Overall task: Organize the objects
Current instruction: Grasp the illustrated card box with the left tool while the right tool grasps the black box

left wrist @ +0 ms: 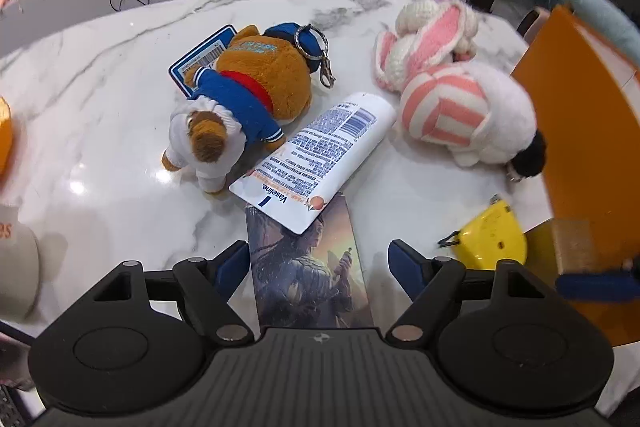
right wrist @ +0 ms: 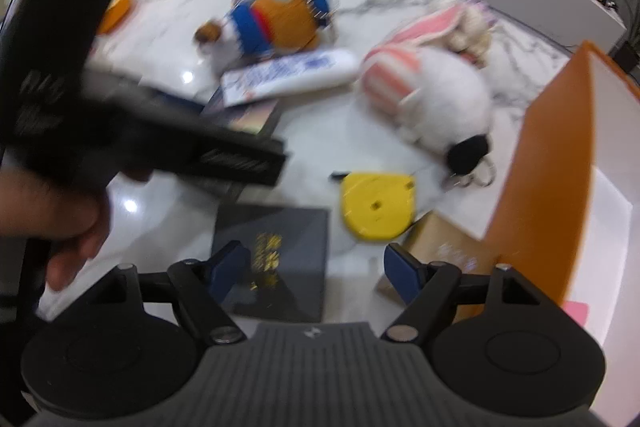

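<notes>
the left tongs (left wrist: 318, 265) are open wide and hold nothing. a thin picture card (left wrist: 308, 267) lies flat on the table (left wrist: 100, 115) between them, its far end under the white lotion tube (left wrist: 316, 155). the card looks light, stiff and slippery, so pinch its 2 long edges. the right tongs (right wrist: 316, 267) are open too, empty, above a dark flat box (right wrist: 276, 259) near the card.
</notes>
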### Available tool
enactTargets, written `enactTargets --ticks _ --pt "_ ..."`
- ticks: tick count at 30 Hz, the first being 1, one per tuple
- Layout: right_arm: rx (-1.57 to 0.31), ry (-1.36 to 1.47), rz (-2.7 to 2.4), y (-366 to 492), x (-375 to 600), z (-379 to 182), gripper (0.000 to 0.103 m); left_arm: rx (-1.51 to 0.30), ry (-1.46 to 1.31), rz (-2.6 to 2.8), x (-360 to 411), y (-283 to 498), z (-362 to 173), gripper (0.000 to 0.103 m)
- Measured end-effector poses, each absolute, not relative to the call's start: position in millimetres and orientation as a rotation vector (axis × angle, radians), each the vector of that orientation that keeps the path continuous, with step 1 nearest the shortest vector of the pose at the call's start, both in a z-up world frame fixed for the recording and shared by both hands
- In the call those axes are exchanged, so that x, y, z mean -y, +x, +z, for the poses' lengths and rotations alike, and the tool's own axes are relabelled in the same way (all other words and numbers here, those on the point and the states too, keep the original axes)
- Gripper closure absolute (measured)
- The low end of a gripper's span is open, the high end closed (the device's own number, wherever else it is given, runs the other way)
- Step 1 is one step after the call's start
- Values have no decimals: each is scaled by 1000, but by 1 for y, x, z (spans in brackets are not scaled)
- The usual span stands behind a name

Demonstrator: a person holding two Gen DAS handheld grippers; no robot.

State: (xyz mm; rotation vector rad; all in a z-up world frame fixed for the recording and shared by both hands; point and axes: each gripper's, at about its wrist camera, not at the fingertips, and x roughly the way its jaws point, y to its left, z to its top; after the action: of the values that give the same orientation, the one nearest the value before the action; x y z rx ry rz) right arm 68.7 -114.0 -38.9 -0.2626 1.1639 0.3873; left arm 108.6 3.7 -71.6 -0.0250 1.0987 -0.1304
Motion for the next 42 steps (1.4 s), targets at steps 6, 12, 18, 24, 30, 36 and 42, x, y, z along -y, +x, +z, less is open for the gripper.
enactTargets --ticks 6,12,18,24,30,36,42 --pt "-1168 -259 390 62 103 -53 15 -1114 -5 -96 -5 114 -79 16" --pt "-1190 -264 415 58 94 -60 15 -1115 1 -81 -11 111 -78 19" --pt "-1179 -334 419 48 78 -72 24 -1117 0 -93 -17 107 -75 33" --pt "-1177 -346 437 48 78 -73 25 -1125 1 -100 -25 102 -73 36" --pt "-1170 -315 439 51 84 -62 25 -1141 -26 -106 -37 94 -71 36" --pt "-1140 -280 447 51 87 -50 25 -1155 -50 -99 -51 84 -69 37" --pt "-1111 -252 456 48 90 -34 25 -1147 -63 -86 -62 74 -64 37"
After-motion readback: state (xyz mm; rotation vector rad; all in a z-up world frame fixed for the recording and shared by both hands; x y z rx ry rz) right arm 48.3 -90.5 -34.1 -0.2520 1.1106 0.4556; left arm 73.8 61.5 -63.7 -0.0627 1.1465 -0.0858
